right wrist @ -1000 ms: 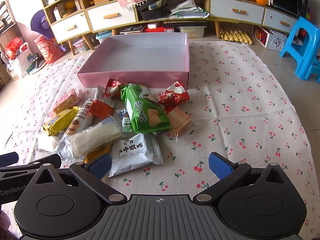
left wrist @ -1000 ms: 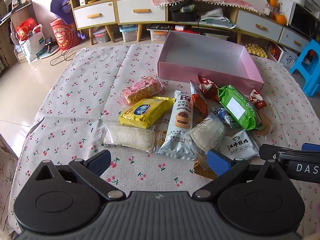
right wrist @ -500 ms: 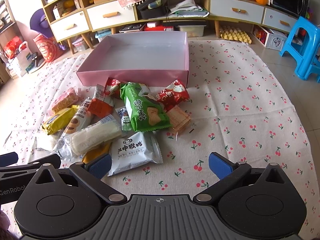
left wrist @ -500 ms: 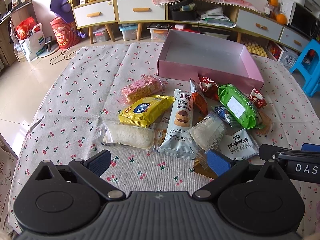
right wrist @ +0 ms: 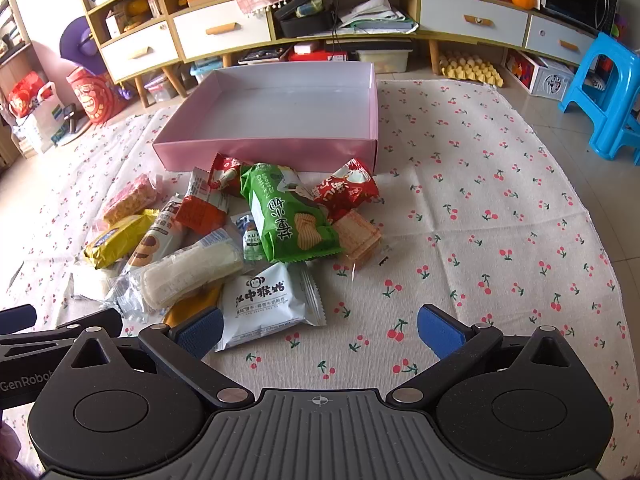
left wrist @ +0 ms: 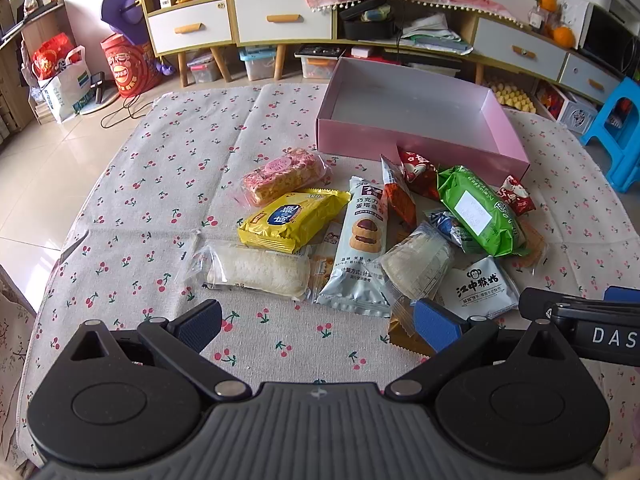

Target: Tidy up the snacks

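Several wrapped snacks lie in a heap on the cherry-print cloth, in front of an empty pink box. Among them are a yellow packet, a white roll, a green chip bag and a white monkey-logo packet. My left gripper stands open just short of the heap's near edge, holding nothing. My right gripper is open too, hovering over the cloth with its left finger beside the monkey-logo packet.
The cloth is bare to the right of the heap and to the left of it. Low cabinets with drawers run along the back, and a blue stool stands at the right.
Both grippers have drifted slightly nearer the heap; the snacks have not moved, and both stay open.
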`<act>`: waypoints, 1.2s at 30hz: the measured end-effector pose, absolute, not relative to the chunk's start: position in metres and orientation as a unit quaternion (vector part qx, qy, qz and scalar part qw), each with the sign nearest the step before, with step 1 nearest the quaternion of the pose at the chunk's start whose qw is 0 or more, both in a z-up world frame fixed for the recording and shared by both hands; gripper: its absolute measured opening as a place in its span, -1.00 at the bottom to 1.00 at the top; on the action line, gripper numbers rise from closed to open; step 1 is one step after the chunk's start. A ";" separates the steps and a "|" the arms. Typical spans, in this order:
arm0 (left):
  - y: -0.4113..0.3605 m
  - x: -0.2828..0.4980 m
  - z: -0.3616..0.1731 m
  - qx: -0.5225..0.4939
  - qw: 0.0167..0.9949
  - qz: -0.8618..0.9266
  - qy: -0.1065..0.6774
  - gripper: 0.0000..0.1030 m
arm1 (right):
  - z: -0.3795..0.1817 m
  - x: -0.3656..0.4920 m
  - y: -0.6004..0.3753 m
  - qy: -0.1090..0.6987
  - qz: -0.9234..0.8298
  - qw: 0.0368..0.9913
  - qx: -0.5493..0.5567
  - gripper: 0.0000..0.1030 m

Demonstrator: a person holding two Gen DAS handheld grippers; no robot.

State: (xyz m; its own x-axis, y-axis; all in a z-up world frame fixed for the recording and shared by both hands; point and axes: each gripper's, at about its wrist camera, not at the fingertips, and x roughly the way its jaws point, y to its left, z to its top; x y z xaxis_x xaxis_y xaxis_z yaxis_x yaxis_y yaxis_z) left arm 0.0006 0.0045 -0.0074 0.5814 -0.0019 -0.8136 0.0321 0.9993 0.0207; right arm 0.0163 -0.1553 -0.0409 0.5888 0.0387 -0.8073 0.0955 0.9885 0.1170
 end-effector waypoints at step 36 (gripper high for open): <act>0.004 0.001 -0.007 0.017 0.889 -0.010 0.458 0.99 | -0.044 0.016 -0.155 0.457 -0.016 0.886 0.075 1.00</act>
State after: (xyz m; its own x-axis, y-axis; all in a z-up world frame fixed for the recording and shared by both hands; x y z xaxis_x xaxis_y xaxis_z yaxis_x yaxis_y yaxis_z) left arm 0.0009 0.0040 -0.0071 0.5803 -0.0014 -0.8144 0.0324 0.9992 0.0214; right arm 0.0160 -0.1549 -0.0443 0.5826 0.0402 -0.8118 0.0968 0.9883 0.1183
